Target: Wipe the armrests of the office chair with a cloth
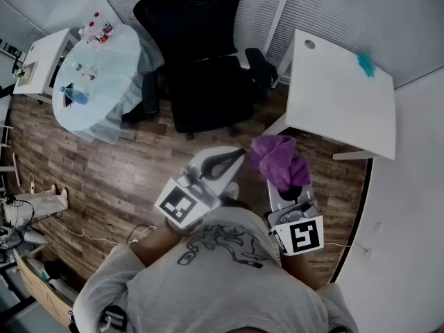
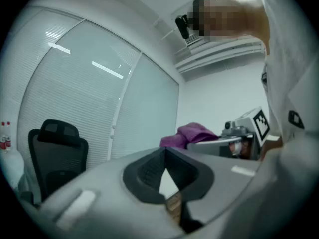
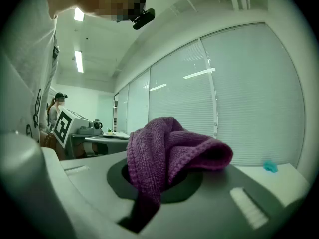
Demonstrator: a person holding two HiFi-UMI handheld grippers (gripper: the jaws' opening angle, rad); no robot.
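A black office chair [image 1: 201,61] stands ahead of me by the blinds, with its armrests [image 1: 150,91] at both sides; it also shows at the left in the left gripper view [image 2: 56,158]. A purple cloth [image 1: 277,159] is bunched in my right gripper [image 1: 286,179], whose jaws are shut on it [image 3: 164,158]. My left gripper [image 1: 232,159] is held near my chest, jaws shut with nothing between them [image 2: 164,171]. Both grippers are well short of the chair. The cloth and right gripper appear at the right of the left gripper view [image 2: 192,133].
A white desk [image 1: 340,99] stands right of the chair with a small teal thing [image 1: 365,64] on it. A round table under a pale cover [image 1: 97,82] with bottles stands left. A person [image 3: 55,111] stands far off. Wood floor [image 1: 125,179] lies between.
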